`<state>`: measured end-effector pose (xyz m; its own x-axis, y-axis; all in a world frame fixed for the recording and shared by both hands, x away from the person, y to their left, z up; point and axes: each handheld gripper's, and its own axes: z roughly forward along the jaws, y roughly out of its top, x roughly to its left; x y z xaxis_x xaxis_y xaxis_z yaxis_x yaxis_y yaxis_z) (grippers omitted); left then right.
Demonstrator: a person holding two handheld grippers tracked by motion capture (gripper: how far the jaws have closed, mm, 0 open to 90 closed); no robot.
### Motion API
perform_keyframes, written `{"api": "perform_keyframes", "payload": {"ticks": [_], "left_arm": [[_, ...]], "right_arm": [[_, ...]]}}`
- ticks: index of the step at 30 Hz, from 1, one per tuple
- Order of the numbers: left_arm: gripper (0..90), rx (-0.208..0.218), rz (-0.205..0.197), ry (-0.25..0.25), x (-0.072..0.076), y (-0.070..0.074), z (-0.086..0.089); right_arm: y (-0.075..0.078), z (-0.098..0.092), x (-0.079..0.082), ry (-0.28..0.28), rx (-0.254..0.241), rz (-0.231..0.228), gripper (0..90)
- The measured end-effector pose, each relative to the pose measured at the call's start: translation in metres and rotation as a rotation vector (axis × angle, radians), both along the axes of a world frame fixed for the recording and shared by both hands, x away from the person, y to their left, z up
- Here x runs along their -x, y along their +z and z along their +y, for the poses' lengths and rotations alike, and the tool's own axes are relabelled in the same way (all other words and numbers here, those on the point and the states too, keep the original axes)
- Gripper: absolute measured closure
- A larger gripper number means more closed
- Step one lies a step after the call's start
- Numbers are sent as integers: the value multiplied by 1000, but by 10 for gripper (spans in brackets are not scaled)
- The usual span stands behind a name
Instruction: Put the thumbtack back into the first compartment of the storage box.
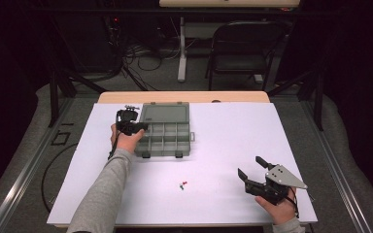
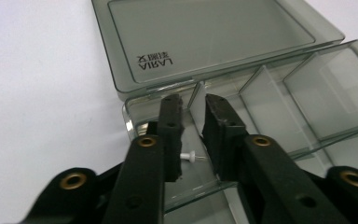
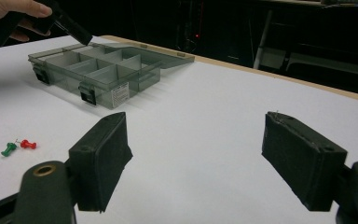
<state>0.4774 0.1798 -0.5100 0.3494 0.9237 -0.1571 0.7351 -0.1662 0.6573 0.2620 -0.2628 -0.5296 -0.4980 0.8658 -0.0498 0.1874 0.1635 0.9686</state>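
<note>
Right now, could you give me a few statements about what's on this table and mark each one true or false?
1. The box has its lid open. True.
2. A white pin lies between the jaws of the left gripper, over a compartment. True; the pads do not press on it.
3. The right gripper holds the red pin. False: its jaws stand wide with nothing between them, and the red pin lies on the table.
4. The green pin is inside the box. False: it lies on the table beside the red pin.
5. The lid bears lettering. True.
</note>
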Motion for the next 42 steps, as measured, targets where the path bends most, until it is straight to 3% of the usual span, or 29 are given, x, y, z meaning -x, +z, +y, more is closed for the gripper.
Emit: {"api": "perform_keyframes", "payload": {"ticks": [4, 5, 6, 12, 22, 27, 28, 34, 42], "left_arm": [[569, 11, -42, -9, 2, 4, 0], [569, 8, -62, -11, 3, 6, 0], [501, 11, -99, -14, 6, 9, 0], [404, 41, -152, -35, 14, 20, -2], [382, 54, -185, -99, 39, 38, -13], [374, 88, -223, -182, 70, 46, -24], [374, 88, -223, -182, 70, 46, -24], [375, 140, -232, -251, 104, 43, -26], [389, 183, -246, -304, 138, 32, -25]], "right_arm": [[0, 0, 0, -2, 0, 0, 221], [0, 0, 0, -2, 0, 0, 221], [0, -1, 0, -2, -2, 1, 221], [0, 0, 0, -3, 0, -1, 221], [0, 0, 0, -5, -4, 3, 220], [0, 0, 1, -4, -1, 5, 220], [0, 0, 1, -4, -1, 5, 220], [0, 1, 0, -5, -3, 7, 220], [0, 1, 0, -7, -2, 7, 220]]}}
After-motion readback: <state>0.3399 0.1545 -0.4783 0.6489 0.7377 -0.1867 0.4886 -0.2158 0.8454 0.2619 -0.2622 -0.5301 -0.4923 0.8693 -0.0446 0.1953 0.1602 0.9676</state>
